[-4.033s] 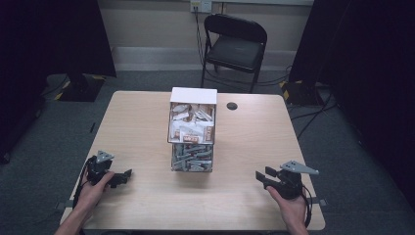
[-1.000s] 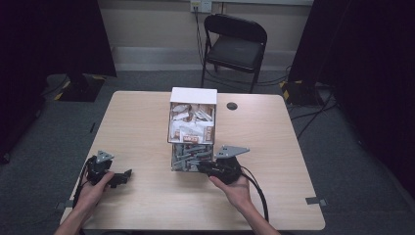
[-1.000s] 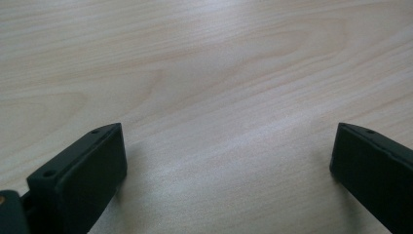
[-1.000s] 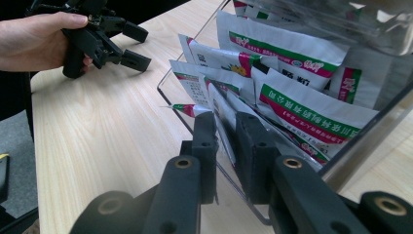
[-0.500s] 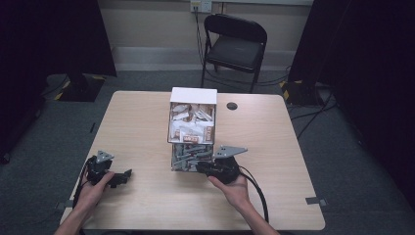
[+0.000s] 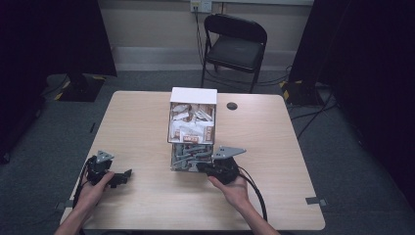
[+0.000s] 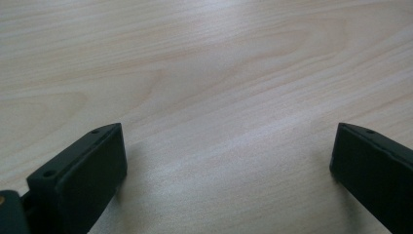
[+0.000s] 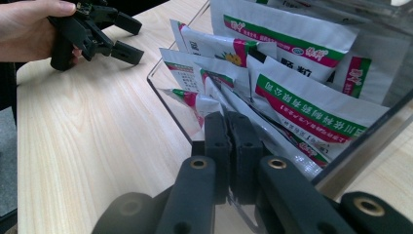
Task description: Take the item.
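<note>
Two black jaws of the right gripper (image 8: 229,146) stand pressed together in the right gripper view, their tips at the open front of a clear plastic bin (image 8: 168,105) packed with white sachets banded in green and red (image 8: 302,105); they have just been closing, and whether a sachet edge is pinched between them cannot be told. That close view also shows the left gripper (image 8: 124,36) farther off, held in a hand (image 8: 29,27) above the pale wooden table (image 8: 87,146). From the high view the sachets read only as grey shapes in the lower tier of the two-tier organiser (image 6: 192,129), with brown-and-white packets in the tier above under a white top. The left gripper view shows its own jaws wide apart over bare wood, nothing between them. Against the earliest frame, the right gripper (image 6: 205,169) has come from the table's right edge to the organiser's front, while the left gripper (image 6: 120,177) stays near the left edge.
</note>
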Demonstrator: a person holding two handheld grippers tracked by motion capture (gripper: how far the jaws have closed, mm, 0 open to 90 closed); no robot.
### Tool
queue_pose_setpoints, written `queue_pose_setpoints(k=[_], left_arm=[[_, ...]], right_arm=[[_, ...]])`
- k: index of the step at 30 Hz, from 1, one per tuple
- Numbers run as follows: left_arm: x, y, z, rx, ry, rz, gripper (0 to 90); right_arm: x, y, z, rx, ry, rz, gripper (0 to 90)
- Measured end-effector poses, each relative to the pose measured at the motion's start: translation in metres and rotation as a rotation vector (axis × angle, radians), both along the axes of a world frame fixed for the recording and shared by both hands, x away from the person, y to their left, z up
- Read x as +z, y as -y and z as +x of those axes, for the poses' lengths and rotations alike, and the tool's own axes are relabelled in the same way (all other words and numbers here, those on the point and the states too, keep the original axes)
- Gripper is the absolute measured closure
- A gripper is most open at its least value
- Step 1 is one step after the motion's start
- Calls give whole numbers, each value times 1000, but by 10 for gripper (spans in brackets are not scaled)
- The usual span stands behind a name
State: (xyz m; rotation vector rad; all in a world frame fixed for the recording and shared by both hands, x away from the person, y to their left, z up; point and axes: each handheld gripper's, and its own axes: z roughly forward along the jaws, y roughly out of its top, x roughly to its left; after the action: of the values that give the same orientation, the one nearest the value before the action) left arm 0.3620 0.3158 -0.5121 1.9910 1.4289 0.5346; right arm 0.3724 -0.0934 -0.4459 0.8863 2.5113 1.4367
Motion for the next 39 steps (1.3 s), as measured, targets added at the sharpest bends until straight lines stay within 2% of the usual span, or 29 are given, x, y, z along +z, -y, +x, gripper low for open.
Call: queue_pose_setpoints(k=[25,39], left_arm=[[0,0,0,0,0,0,0],[0,0,0,0,0,0,0]], right_arm=[[4,4,0,3,9,1,897],[15,9,-3,-1,34,19,899]])
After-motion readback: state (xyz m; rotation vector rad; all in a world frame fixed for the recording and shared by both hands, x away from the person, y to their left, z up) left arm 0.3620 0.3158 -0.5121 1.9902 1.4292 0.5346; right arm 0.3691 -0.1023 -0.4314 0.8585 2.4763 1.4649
